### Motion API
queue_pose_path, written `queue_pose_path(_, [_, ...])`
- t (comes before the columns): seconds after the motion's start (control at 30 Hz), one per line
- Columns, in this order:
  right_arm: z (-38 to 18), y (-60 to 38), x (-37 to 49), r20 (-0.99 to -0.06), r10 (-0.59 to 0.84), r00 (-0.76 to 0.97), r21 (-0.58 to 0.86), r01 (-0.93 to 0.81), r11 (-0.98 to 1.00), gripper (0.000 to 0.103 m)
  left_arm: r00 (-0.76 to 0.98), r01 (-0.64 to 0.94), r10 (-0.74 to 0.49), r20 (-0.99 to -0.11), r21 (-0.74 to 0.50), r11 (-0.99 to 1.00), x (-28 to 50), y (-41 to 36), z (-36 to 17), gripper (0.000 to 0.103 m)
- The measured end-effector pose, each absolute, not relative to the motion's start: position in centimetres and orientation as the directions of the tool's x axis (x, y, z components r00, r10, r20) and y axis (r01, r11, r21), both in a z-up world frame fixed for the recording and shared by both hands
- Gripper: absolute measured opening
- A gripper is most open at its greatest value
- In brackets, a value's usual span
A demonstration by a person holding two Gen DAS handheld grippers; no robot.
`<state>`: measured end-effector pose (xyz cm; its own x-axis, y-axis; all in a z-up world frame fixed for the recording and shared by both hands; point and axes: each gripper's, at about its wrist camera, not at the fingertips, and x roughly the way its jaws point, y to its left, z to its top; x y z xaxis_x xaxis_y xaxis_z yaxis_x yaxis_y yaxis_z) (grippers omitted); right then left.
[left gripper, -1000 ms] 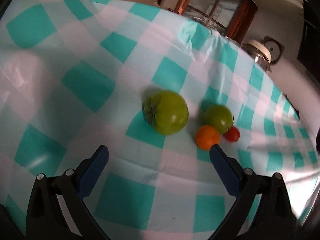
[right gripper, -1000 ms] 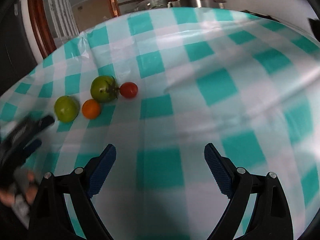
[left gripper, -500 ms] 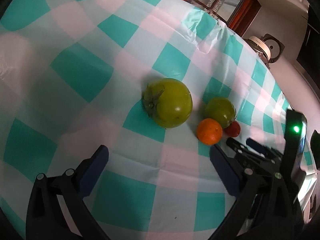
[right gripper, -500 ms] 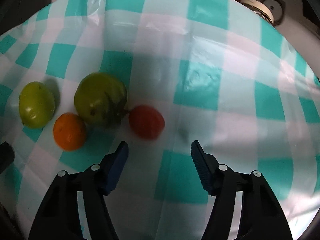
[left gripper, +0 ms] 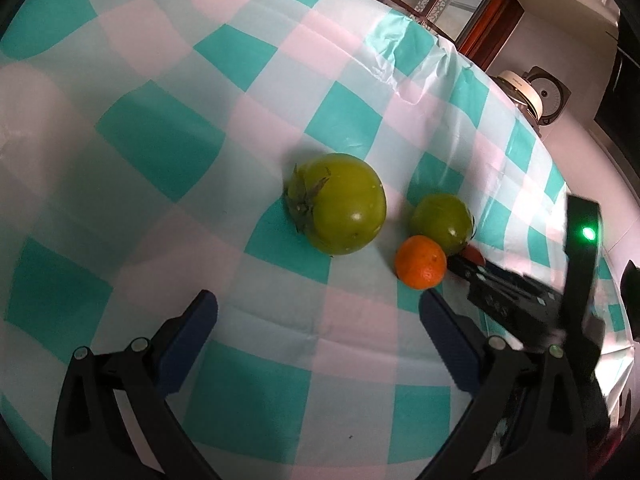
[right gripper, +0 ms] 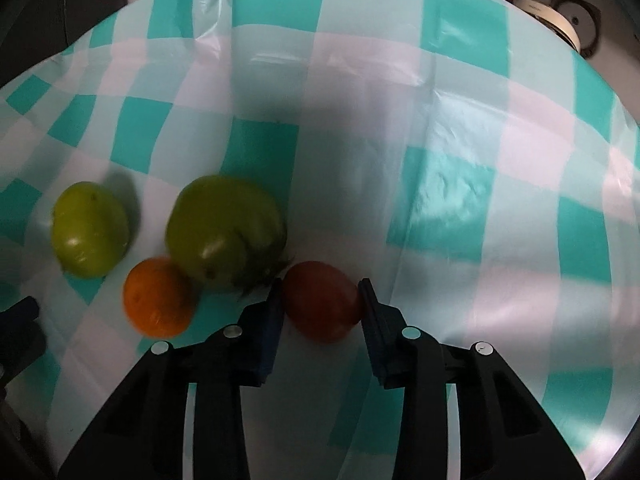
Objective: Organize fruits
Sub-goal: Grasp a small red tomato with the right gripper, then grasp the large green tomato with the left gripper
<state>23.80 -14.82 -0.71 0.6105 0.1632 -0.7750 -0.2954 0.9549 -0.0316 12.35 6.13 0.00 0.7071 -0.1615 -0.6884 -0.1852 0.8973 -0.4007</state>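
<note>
Right gripper [right gripper: 320, 300] — fingers clenched on small round red tomato [right gripper: 320, 300], on checked worktop [right gripper: 440, 184] touching the stemmed green tomato [right gripper: 224, 232] | soft, thin-skinned, smooth; hold at its widest girth, lightly | left gripper [left gripper: 318, 320] — released, empty.

Four fruits sit close together on the tablecloth [right gripper: 440, 184].

In the right wrist view, the tomato [right gripper: 320, 300] lies between the right gripper [right gripper: 320, 304] pads, nearest the camera. The big fruit [right gripper: 224, 232] sits just behind and left of it. The orange [right gripper: 158, 298] lies left of the tomato, touching the big fruit. The small fruit [right gripper: 90, 228] lies farthest left, apart. An appliance [right gripper: 560, 20] stands beyond the table's far right edge.
</note>
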Motion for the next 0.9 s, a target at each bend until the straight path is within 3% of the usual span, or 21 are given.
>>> queue_pose_path(0.3, [0.0, -19.2, 16.0, -0.682, 0.274, 0.678, 0.285, -0.098, 0.953, 0.037, 0.704, -0.189, -0.162, -0.691, -0.402, 0.896, 12.3, 6.5, 0.0, 0.101])
queue_pose_path(0.53, [-0.3, -20.5, 14.3, -0.65, 0.341, 0.679, 0.393, -0.083, 0.916, 0.037, 0.719, -0.21, -0.073, -0.692, -0.316, 0.925, 12.9, 6.0, 0.6, 0.101])
queue_pose_path(0.9, [-0.2, -18.1, 14.5, -0.652, 0.351, 0.672, 0.39, -0.1, 0.915, 0.037, 0.688, -0.222, 0.016, -0.725, -0.19, 0.956, 18.7, 4.9, 0.8, 0.1])
